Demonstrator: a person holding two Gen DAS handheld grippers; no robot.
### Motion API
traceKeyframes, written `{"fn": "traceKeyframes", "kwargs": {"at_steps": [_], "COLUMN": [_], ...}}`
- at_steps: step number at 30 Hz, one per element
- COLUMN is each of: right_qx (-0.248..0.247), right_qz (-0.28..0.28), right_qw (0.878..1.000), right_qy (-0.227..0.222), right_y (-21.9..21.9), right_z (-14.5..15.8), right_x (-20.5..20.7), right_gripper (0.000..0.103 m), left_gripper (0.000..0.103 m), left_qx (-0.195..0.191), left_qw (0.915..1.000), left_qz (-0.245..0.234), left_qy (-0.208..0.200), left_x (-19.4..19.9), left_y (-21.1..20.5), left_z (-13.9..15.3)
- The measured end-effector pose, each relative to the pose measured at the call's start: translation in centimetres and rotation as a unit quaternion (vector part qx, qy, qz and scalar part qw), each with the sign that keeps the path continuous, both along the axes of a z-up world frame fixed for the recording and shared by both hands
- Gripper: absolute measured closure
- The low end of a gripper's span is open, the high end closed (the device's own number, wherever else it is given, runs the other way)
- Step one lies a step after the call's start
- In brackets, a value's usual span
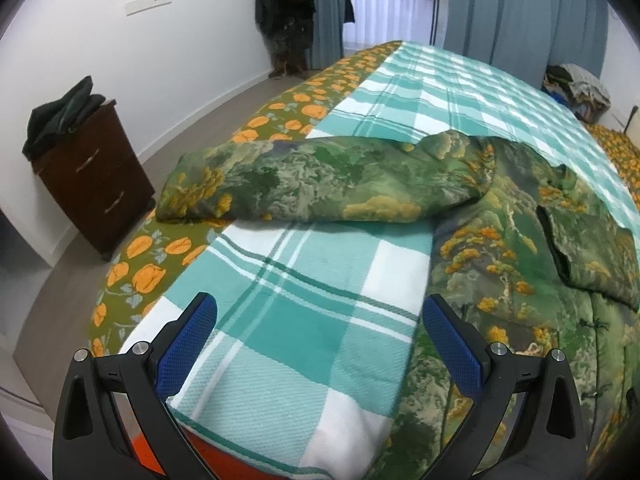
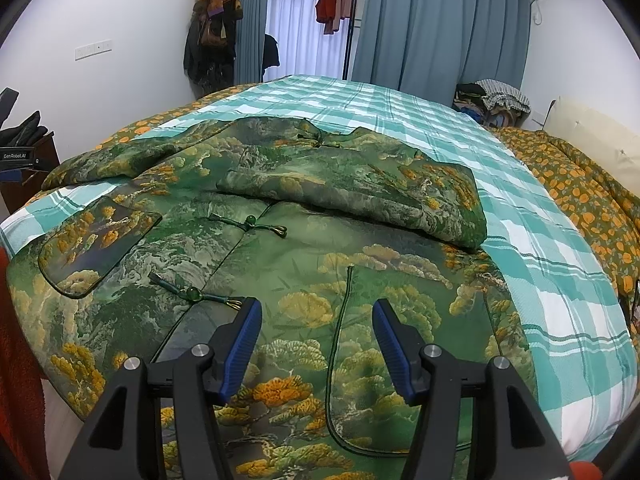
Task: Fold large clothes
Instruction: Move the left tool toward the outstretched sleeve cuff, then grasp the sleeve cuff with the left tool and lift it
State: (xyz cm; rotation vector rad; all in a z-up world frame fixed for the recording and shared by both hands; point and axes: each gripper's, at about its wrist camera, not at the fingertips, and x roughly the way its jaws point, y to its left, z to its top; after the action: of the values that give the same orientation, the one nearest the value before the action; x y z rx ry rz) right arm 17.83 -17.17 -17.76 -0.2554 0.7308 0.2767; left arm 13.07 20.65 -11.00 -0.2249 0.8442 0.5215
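Observation:
A large green jacket printed with landscape and orange trees lies front up on the bed. Its right sleeve is folded across the chest. Its left sleeve stretches out flat toward the bed's left side. My left gripper is open above the checked blanket, short of that sleeve, nothing between its blue pads. My right gripper hangs open over the jacket's lower front, near a knot button, holding nothing.
A dark wooden drawer chest with dark clothes on top stands left of the bed. Coats hang on the far wall. A pile of clothes sits at the far right corner. An orange-flowered quilt runs along the right.

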Motion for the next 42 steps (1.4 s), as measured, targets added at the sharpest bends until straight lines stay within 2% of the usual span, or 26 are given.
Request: {"fn": "traceKeyframes", "kwargs": {"at_steps": [19, 25, 27, 30, 33, 38, 42], "right_qx": [0.001, 0.001, 0.004, 0.006, 0.012, 0.008, -0.004], "right_qz": [0.000, 0.000, -0.002, -0.003, -0.006, -0.003, 0.003], "right_qw": [1.000, 1.000, 1.000, 1.000, 1.000, 1.000, 1.000], "right_qy": [0.004, 0.003, 0.000, -0.005, 0.001, 0.010, 0.014], "right_y": [0.3, 0.2, 0.0, -0.3, -0.4, 0.1, 0.9], "right_z": [-0.3, -0.3, 0.0, 0.2, 0.0, -0.4, -0.9], "right_x": [0.2, 0.2, 0.1, 0.1, 0.4, 0.6, 0.5], "right_gripper": [0.044, 0.044, 0.044, 0.044, 0.044, 0.044, 0.044], "left_gripper": [0.001, 0.001, 0.001, 0.001, 0.001, 0.001, 0.001], "left_qx": [-0.001, -0.011, -0.029, -0.094, -0.134, -0.189, -0.251], "left_qw": [0.9999, 0.9996, 0.9989, 0.9916, 0.9820, 0.9667, 0.9441], "left_qz": [0.006, 0.020, 0.037, 0.081, 0.118, 0.166, 0.208], "left_qy": [0.013, 0.017, 0.002, -0.037, -0.061, -0.046, -0.051], "left_x": [0.3, 0.4, 0.1, -1.0, -1.6, 0.5, 3.0], "left_y": [0.4, 2.1, 3.8, 8.3, 12.0, 17.0, 19.7], "left_z": [-1.0, -1.0, -0.5, 0.2, 0.1, -2.7, -5.9]}}
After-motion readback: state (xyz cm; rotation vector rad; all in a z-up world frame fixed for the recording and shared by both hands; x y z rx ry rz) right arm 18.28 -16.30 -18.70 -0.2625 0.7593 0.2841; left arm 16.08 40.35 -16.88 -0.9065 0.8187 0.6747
